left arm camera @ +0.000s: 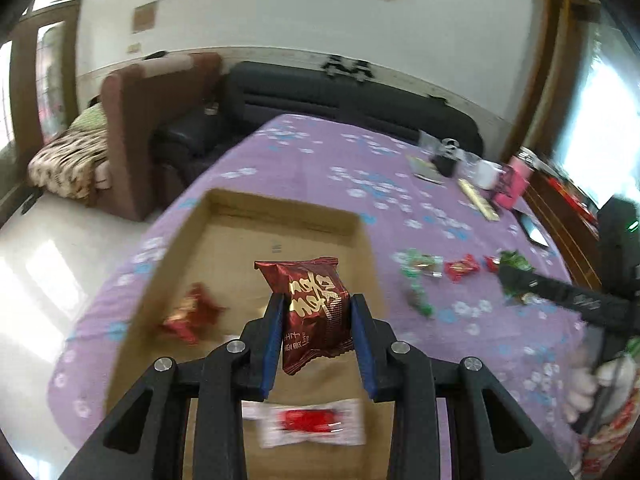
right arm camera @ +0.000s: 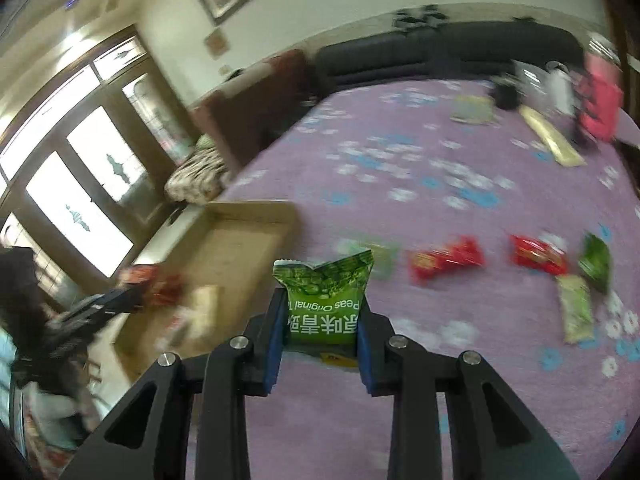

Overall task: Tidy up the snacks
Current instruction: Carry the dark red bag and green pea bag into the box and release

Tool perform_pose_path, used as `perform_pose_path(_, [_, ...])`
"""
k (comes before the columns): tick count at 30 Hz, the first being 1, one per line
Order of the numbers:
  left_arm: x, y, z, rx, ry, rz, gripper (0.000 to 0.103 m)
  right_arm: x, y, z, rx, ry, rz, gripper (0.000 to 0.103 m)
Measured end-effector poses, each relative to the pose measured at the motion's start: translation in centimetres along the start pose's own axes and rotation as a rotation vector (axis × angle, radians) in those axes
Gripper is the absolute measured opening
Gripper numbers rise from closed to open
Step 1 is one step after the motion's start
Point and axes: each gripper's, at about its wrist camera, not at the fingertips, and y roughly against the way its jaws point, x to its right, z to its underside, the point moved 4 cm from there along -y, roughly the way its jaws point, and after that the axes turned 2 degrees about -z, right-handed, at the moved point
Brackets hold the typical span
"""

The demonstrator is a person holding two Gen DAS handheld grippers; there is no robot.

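Two packets sit clamped between jaws: maroon packet (left arm camera: 316,312) in the left gripper (left arm camera: 318,344), green pea packet (right arm camera: 323,300) in the right gripper (right arm camera: 320,340).

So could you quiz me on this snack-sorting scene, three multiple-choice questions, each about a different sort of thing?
1. Where is the left claw holding the dark red packet?
A. above the cardboard box
B. over the sofa
C. on the floor

2. What colour is the packet in the right claw?
A. blue
B. green
C. white

3. What state is the right claw in?
A. wide open
B. lying on the cloth
C. shut on a packet

Answers:
1. A, the cardboard box lies beneath and behind the packet.
2. B, the green pea packet sits between the blue pads.
3. C, both pads press the packet's sides above the purple tablecloth.
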Motion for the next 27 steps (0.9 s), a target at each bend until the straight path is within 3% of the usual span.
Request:
perform_pose_path(4, [-3.3,-0.5,1.4,-0.013,0.062,-0.015,0.034,-5.7,-3.2,-0.6,-0.05,0.089,-0.026,0.03])
perform_pose_path(10, [-6.4,-2.2,1.7,-0.046,0.106,-0.032,0.034,-10.2,-10.0,-0.5,-0.146,0.144,-0.017,0.03])
perform_pose_path(17, [-6.8,-4.0,-0.4,-0.057,0.091,-0.006,0.034,-10.9,-15.3,-0.7,-0.2,0.157,0.075,0.03])
perform_pose_path(27, [-6.7,-8.4,-2.7,-0.125,0.081,-0.015,0.035,-10.3,-17.7,-0.4,-0.234,0.133,0.108,0.03])
